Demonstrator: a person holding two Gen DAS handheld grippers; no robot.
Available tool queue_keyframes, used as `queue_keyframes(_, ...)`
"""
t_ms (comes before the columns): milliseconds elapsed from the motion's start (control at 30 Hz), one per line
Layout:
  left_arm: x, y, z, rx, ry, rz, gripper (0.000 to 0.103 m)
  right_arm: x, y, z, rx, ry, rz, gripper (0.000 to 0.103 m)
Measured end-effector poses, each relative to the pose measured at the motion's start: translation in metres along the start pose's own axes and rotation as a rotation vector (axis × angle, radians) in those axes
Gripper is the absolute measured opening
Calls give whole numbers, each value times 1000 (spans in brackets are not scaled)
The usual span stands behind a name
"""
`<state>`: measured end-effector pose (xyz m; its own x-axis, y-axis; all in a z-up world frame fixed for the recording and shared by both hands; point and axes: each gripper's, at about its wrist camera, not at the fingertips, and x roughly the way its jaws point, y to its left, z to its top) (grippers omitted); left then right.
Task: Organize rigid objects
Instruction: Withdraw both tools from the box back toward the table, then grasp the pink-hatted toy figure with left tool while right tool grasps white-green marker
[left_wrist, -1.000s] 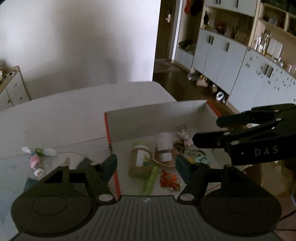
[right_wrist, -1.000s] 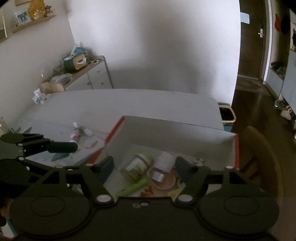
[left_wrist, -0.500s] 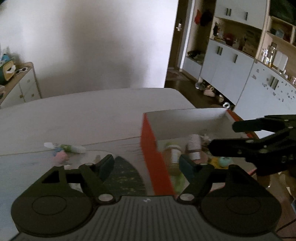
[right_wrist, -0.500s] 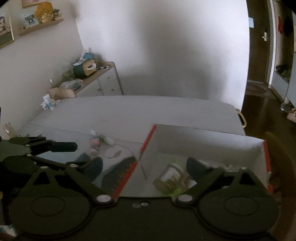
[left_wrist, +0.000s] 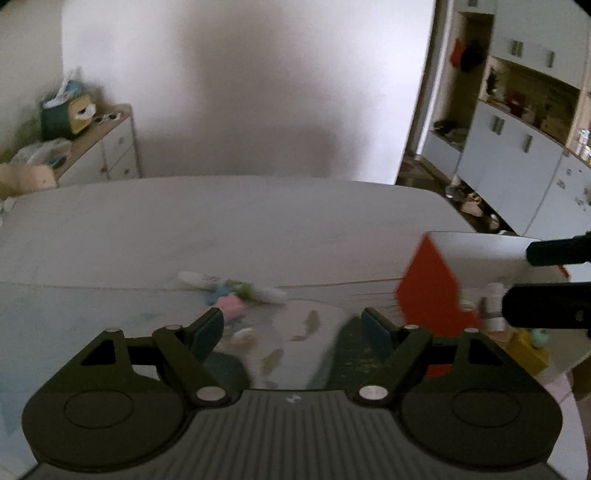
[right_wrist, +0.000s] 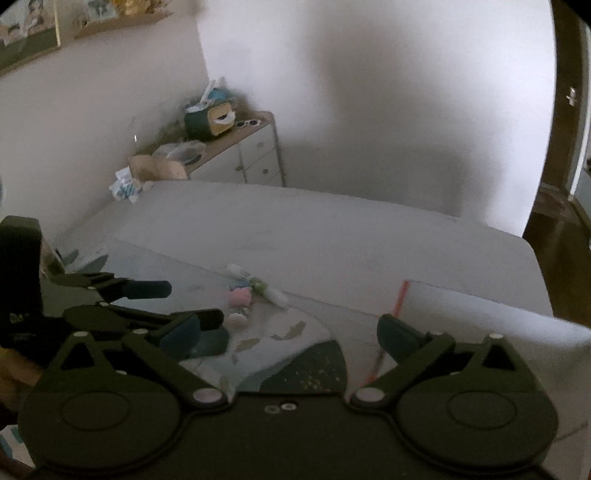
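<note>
The left tool (left_wrist: 291, 326) hangs over the surface (left_wrist: 258, 221) with its jaws apart and nothing between them. The right tool (right_wrist: 288, 334) is opening, also with nothing between its jaws. Ahead of both lies a small heap of loose things: a white tube (left_wrist: 229, 286) lying flat, a pink piece (left_wrist: 229, 304) touching it on the near side, and a pale bit (left_wrist: 242, 334) nearer still; blur makes their exact kind hard to tell. In the left wrist view the heap sits just beyond the left tool's left finger, slightly left of the gap. In the right wrist view the tube (right_wrist: 258, 286) and pink piece (right_wrist: 239, 296) lie beyond the gap, nearer its left finger. A patterned mat (left_wrist: 295, 332) lies directly under both tools. The box (left_wrist: 428, 288), red outside and white inside, stands to the right of the heap and well apart from it, with a few things inside it behind the right tool's fingers.
</note>
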<state>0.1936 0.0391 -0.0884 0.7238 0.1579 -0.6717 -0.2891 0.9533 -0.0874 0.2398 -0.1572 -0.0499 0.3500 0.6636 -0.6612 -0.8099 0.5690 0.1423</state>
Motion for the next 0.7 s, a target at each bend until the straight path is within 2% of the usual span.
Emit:
queue_keyframes(367, 46, 53, -10, -67, 41, 67, 81, 70, 23, 33, -64, 90, -25, 102)
queue_keyframes(700, 79, 63, -14, -94, 63, 81, 81, 144, 23, 48, -148, 229, -33, 93)
